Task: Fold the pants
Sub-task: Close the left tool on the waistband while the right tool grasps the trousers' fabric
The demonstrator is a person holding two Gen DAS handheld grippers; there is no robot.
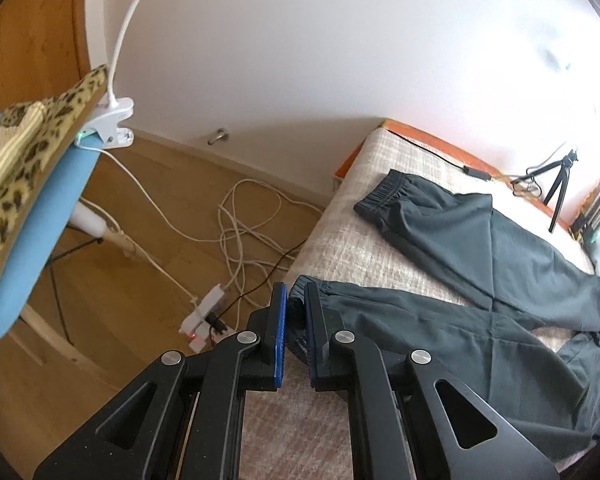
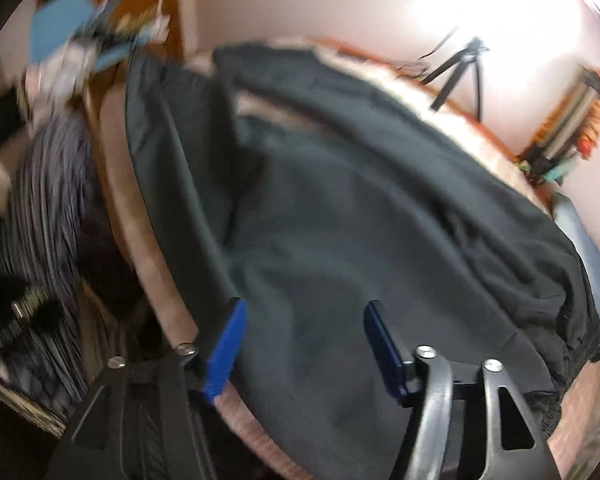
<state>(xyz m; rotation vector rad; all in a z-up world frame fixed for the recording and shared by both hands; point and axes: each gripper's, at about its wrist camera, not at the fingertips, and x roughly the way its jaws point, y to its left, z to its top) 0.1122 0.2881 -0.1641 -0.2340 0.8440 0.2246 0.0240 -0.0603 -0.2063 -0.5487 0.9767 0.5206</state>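
Pants (image 1: 480, 280) lie spread on the bed (image 1: 364, 248), both legs splayed apart toward its foot. Left gripper (image 1: 296, 312) has its fingers clamped on the elastic cuff of the nearer leg at the bed's edge. Right gripper (image 2: 304, 344) hangs over the seat of the garment, fingers wide apart and holding nothing. To stack the legs well, I judge the left should carry its cuff across onto the far cuff, keeping the fabric taut, while the right pins the waist end.

Bed (image 1: 364, 240) bare between pants (image 1: 500, 248) legs; tripod (image 1: 560, 188) crowds far edge.
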